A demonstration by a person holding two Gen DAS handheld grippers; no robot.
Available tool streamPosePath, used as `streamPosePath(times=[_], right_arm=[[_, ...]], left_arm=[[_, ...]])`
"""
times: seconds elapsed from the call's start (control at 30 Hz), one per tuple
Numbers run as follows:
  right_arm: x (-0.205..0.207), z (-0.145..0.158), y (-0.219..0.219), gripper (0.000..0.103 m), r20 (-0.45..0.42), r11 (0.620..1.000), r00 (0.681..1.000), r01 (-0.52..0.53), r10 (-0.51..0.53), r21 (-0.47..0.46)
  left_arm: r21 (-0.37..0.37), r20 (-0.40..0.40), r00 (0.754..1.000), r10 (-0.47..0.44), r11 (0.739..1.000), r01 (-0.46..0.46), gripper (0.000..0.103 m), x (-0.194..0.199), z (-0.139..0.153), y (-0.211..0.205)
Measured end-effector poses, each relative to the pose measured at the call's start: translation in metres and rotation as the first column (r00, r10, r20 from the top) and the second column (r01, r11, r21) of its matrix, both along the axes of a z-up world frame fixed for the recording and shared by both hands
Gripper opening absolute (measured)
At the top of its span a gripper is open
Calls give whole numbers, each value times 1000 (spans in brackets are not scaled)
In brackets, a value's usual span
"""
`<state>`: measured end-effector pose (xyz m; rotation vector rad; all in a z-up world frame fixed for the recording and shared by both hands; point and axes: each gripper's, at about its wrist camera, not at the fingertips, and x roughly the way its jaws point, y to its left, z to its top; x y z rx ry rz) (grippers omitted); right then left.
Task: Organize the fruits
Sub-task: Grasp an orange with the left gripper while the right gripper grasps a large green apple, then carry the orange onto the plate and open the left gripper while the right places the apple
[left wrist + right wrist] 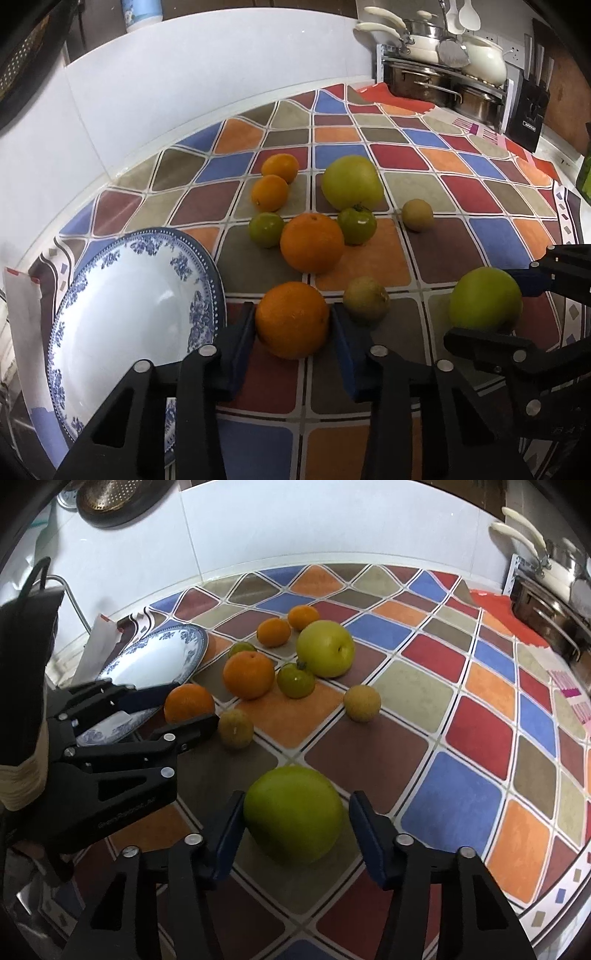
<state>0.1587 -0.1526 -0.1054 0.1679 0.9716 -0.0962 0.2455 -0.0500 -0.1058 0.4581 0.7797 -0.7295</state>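
Observation:
On the patchwork tablecloth [491, 236] lie several oranges and green fruits. My left gripper [293, 317] is shut on an orange [291, 319] that rests on the cloth, a blue pad against each side; the same orange [189, 700] shows in the right wrist view. My right gripper [295, 816] is shut on a big green apple [293, 812] that also sits on the cloth, and it appears with that apple [485, 299] at the right of the left wrist view. A blue-patterned white plate [133, 314] lies empty just left of the left gripper [173, 710].
Beyond the grippers lie a large orange [312, 242], two small oranges [275, 182], a big yellow-green apple [351, 182], green tomatoes [356, 225], and brownish fruits [365, 299]. A white wall [192, 85] edges the counter; a pot rack [443, 85] stands at the far right.

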Motion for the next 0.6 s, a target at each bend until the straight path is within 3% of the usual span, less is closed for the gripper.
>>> streamPosePath(times=[0.3, 0.6], right_arm=[[-4, 5, -2, 51, 23, 1000, 1000, -4, 4, -7], [-6, 23, 7, 51, 81, 998, 995, -51, 54, -30]], left_arm=[[-38, -3, 998, 61, 997, -61, 39, -8, 13, 14], [-97, -6, 981, 196, 976, -195, 39, -25, 37, 44]])
